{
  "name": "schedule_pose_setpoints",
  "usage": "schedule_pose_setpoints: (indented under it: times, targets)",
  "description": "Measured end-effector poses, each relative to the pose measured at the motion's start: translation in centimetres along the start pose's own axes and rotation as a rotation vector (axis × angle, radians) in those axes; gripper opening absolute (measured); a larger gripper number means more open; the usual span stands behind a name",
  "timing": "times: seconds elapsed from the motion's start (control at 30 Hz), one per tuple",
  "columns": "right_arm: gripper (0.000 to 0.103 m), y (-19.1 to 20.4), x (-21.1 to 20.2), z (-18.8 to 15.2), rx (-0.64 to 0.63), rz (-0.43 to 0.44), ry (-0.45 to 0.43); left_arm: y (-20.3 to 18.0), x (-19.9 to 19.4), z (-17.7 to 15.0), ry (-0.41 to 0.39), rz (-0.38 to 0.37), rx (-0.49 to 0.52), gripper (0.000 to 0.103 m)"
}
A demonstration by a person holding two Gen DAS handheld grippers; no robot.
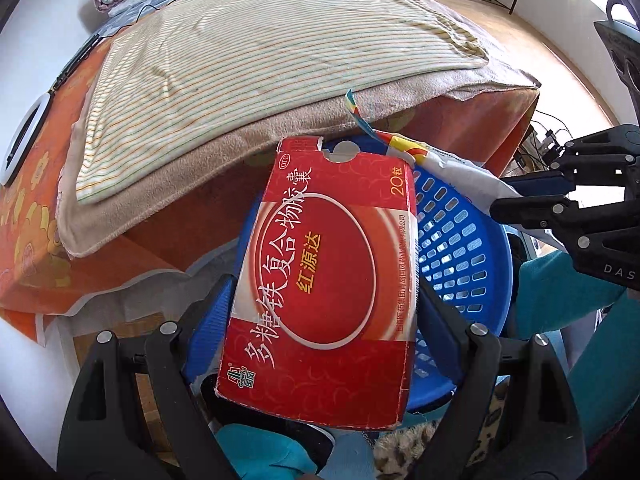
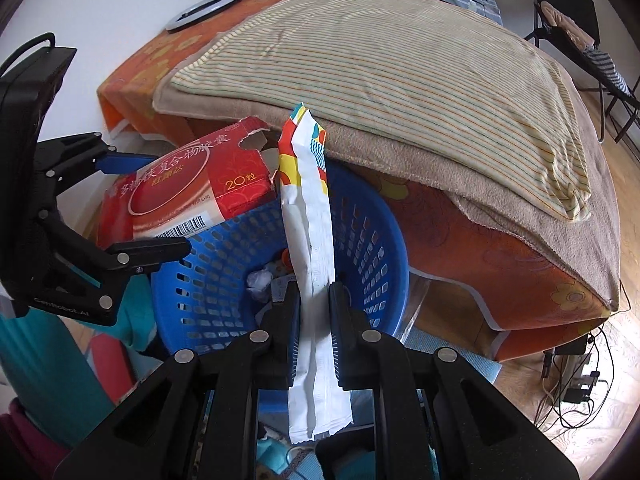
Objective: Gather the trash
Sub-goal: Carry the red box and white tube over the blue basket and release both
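Note:
My left gripper (image 1: 324,300) is shut on a red medicine box (image 1: 332,280) and holds it over the rim of the blue slotted basket (image 1: 472,248). My right gripper (image 2: 314,304) is shut on a long white wrapper with a colourful end (image 2: 310,240), held upright above the same basket (image 2: 372,248). The red box (image 2: 192,196) and left gripper (image 2: 132,208) show at the left of the right wrist view. The wrapper (image 1: 448,168) and right gripper (image 1: 532,196) show at the right of the left wrist view. Crumpled paper (image 2: 260,280) lies in the basket.
The basket stands against a low table draped in orange cloth (image 2: 520,264), topped by a beige towel (image 1: 168,196) and a striped cloth (image 2: 400,68). A ring light (image 2: 200,12) lies at the table's far end. Cables (image 2: 576,384) trail on the wooden floor at right.

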State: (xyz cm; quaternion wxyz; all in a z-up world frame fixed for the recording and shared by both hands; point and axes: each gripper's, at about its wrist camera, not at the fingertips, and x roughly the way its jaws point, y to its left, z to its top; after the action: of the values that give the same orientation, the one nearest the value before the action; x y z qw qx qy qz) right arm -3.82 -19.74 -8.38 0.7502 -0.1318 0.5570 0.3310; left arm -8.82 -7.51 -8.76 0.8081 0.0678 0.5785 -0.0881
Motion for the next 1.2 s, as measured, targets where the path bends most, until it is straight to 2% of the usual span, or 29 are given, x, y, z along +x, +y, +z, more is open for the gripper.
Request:
schedule_pose_setpoints:
  times: [0.33, 0.73, 0.83, 0.9, 0.97, 1.13, 1.2]
  targets:
    - [0.012, 0.8, 1.1, -0.9, -0.024, 0.025, 0.031, -0.5, 2.1, -1.1, 0.070, -0.004, 0.024, 0.088]
    - [0.014, 0.9, 3.1, -1.1, -0.038, 0.046, 0.087, -0.9, 2.8, -0.6, 0.084, -0.035, 0.028, 0.088]
    - [0.018, 0.7, 3.7, -1.1, -0.028, 0.036, 0.102, -0.4, 3.0, -0.6, 0.093, -0.037, 0.019, 0.088]
    - [0.036, 0.6, 4.1, -1.1, -0.019, 0.025, 0.112, -0.3, 3.0, -0.5, 0.092, -0.039, 0.016, 0.088]
    - [0.048, 0.2, 4.1, -1.1, -0.006, 0.023, 0.116, -0.2, 3.0, -0.5, 0.092, -0.040, 0.013, 0.088]
    - [0.050, 0.2, 4.2, -1.2, 0.007, 0.004, 0.131, -0.2, 3.1, -0.5, 0.095, -0.040, 0.011, 0.088]
    - [0.056, 0.0, 4.3, -1.1, 0.012, 0.001, 0.139, -0.2, 3.1, -0.5, 0.094, -0.040, 0.011, 0.088]
